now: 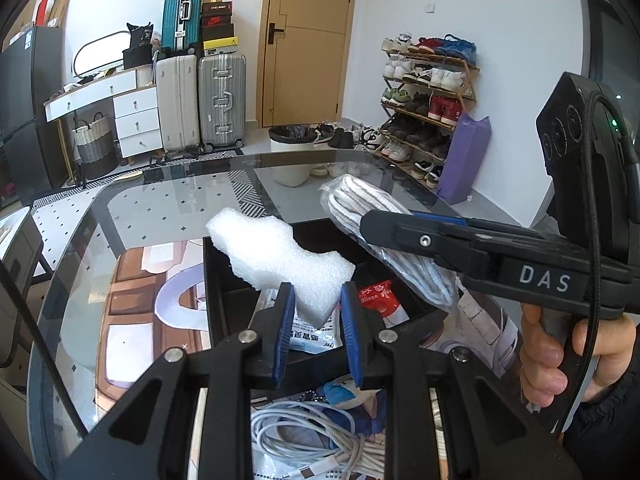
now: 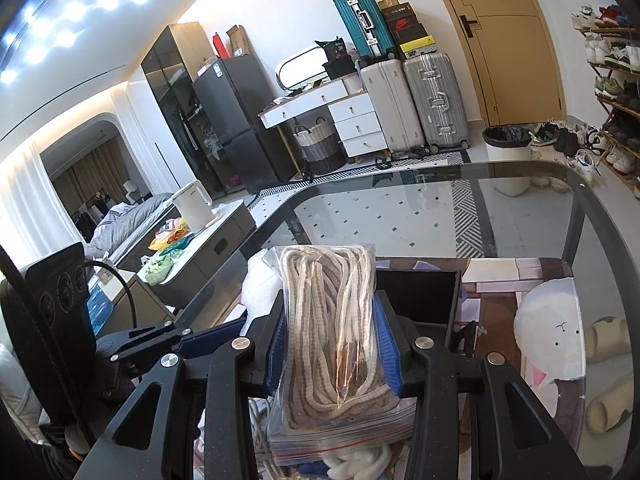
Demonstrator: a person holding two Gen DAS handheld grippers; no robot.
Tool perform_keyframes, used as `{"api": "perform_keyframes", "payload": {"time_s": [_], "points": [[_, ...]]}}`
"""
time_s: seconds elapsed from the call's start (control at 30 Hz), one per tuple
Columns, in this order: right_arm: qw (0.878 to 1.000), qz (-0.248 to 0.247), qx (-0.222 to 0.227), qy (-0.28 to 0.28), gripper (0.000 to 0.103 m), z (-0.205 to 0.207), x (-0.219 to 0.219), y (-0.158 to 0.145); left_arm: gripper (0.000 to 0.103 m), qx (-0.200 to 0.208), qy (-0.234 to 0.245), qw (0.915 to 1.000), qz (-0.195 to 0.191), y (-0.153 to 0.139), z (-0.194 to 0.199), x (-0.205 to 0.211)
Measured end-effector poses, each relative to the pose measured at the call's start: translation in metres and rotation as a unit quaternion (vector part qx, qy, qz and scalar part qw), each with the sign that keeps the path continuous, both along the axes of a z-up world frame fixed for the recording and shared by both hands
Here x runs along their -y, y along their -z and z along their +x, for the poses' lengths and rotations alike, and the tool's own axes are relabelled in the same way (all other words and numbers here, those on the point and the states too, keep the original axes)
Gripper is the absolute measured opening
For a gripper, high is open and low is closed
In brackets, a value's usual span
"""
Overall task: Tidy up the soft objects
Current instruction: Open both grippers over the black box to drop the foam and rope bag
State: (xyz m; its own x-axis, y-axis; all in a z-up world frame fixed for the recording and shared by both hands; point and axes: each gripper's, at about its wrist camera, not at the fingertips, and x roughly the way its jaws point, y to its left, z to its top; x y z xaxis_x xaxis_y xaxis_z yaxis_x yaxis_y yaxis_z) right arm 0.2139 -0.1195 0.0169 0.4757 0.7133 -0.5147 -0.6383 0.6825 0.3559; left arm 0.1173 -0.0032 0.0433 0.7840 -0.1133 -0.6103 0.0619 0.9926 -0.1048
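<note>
A: What was hidden or cut off?

B: The open black rectangular box (image 1: 224, 268) on the glass-topped table (image 1: 132, 208) was mostly covered by both tools, so its far wall barely showed. Printed packets lay inside it: a white one (image 1: 310, 330) and a red one (image 1: 378, 296), text unreadable. The tangle of white cables (image 1: 304, 440) at the near edge was cut off by the frame. In the right view the foam showed only as a sliver behind the bag.

A: Left gripper?

B: The left gripper (image 1: 316, 312) was pinching the narrow end of a white lumpy foam block (image 1: 276, 256), blue pads squeezed onto it. The block stuck out forward over the box.

A: Right?

B: The right gripper (image 2: 334, 344) was clamped on a clear zip-top plastic bag of coiled white-and-tan striped laces (image 2: 332, 320), pads pressed to both sides. The bag was held over the box, just right of the foam. A hand (image 1: 560, 356) gripped that tool's handle.
</note>
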Motion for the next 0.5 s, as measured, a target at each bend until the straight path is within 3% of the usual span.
{"api": "perform_keyframes", "payload": {"time_s": [0.1, 0.2, 0.23, 0.37, 0.4, 0.43, 0.5], "points": [[1.000, -0.006, 0.002, 0.009, 0.046, 0.003, -0.001, 0.000, 0.027, -0.003, 0.000, 1.0000, 0.007, -0.003, 0.001, 0.000], [1.000, -0.005, 0.007, 0.010, 0.054, 0.001, 0.006, -0.001, 0.051, 0.003, 0.003, 0.9998, 0.022, -0.004, -0.008, 0.001], [1.000, -0.008, 0.008, 0.010, 0.056, -0.001, 0.009, -0.002, 0.052, 0.006, 0.002, 0.9996, 0.026, -0.005, -0.010, 0.002], [1.000, -0.013, 0.021, 0.007, 0.087, -0.014, 0.025, -0.002, 0.057, -0.001, -0.014, 0.9991, 0.041, -0.003, -0.020, 0.003], [1.000, -0.013, 0.020, 0.004, 0.091, -0.017, 0.030, -0.001, 0.063, -0.003, -0.016, 0.9990, 0.042, -0.002, -0.022, 0.003], [1.000, -0.015, 0.019, 0.000, 0.092, -0.020, 0.032, -0.001, 0.081, -0.004, -0.021, 0.9988, 0.045, -0.001, -0.026, 0.002], [0.999, -0.026, 0.025, -0.006, 0.098, -0.031, 0.039, 0.001, 0.101, 0.005, -0.037, 0.9980, 0.050, -0.002, -0.033, 0.003]]}}
